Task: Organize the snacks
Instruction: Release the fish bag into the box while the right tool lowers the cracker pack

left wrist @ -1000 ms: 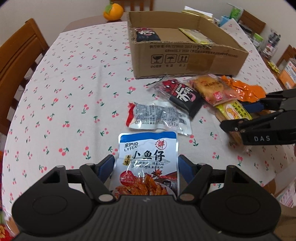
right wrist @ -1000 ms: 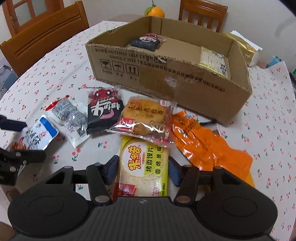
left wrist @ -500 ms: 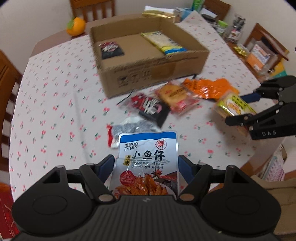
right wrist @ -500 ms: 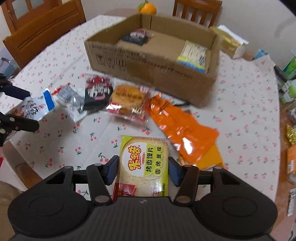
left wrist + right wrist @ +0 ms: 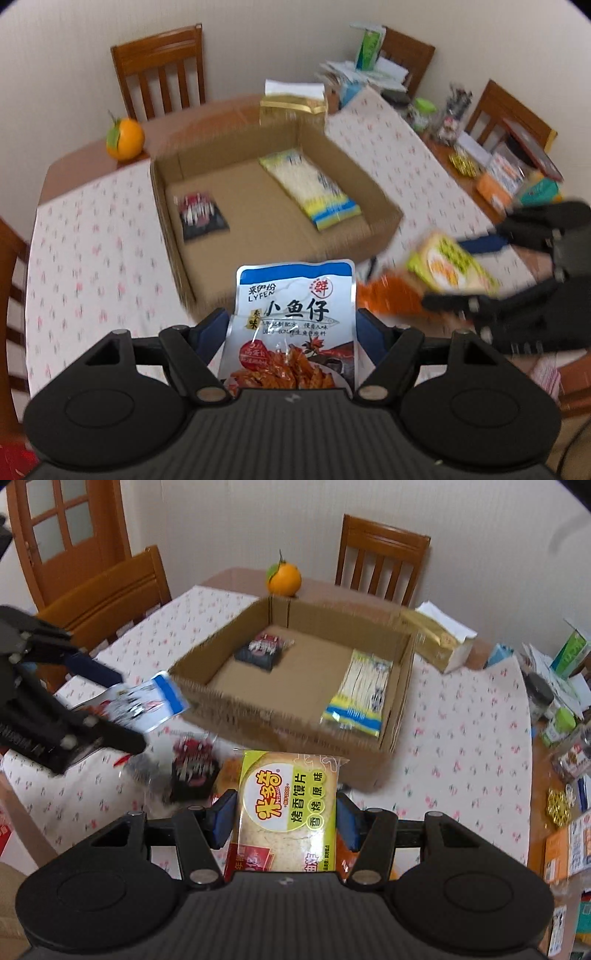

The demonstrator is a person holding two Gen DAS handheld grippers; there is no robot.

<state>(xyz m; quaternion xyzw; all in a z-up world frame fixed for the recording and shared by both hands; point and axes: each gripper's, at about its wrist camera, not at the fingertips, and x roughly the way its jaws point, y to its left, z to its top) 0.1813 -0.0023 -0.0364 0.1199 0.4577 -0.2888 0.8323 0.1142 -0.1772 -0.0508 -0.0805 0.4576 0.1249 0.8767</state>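
My left gripper [image 5: 293, 334] is shut on a blue and white fish snack pouch [image 5: 293, 321], held in the air just short of the near wall of the open cardboard box [image 5: 177, 251]. It also shows in the right wrist view [image 5: 144, 705]. My right gripper [image 5: 286, 816] is shut on a yellow-green bun slice packet [image 5: 290, 808], held above the table in front of the box [image 5: 280, 723]. Inside the box lie a black and red packet [image 5: 262, 650] and a yellow and blue packet [image 5: 360, 692].
On the cherry-print tablecloth [image 5: 454, 746] before the box lie a black and red packet [image 5: 192, 771], an orange-brown bun packet and an orange wrapper [image 5: 391, 299]. An orange [image 5: 283, 579] and a gold bag [image 5: 430, 635] stand behind the box. Wooden chairs ring the table. Clutter fills the right side.
Both grippers have risen with their packets and moved toward the box, so I now look down into it from higher up. The packets left on the table have not moved.
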